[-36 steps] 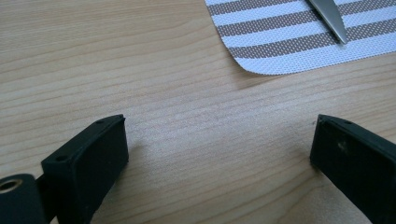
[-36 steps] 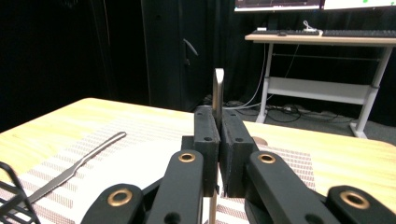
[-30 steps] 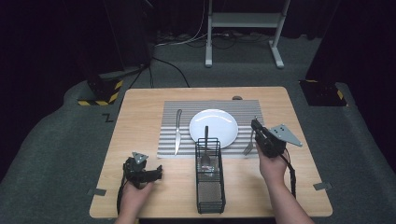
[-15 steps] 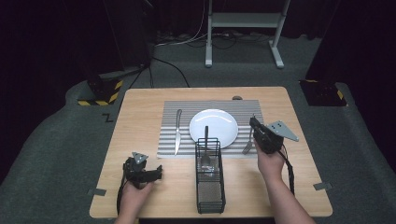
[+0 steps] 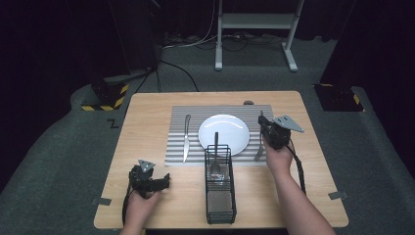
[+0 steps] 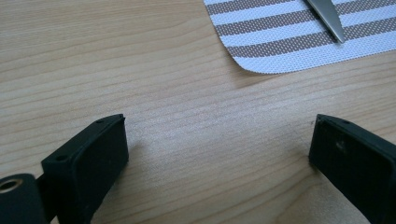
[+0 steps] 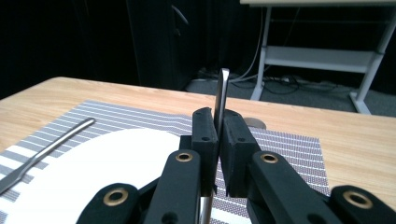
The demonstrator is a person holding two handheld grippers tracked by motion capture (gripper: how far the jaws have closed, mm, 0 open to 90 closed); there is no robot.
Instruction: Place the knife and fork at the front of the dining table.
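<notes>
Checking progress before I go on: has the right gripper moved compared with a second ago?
Yes. The right gripper, shut on a utensil handle, has shifted toward the far edge of the table, beside the white plate.

My two forearms came in bare, with no sleeves. Each hand-held gripper, left [image 5: 165,180] and right [image 5: 261,119], was black, topped by a grey three-cornered plate and trailing a black cable. The flat rectangular pads [image 6: 95,154] sat on arms with brass-ringed pivot holes.

Glossy metal fork [image 7: 220,100], woven placemat [image 7: 299,151]
</notes>
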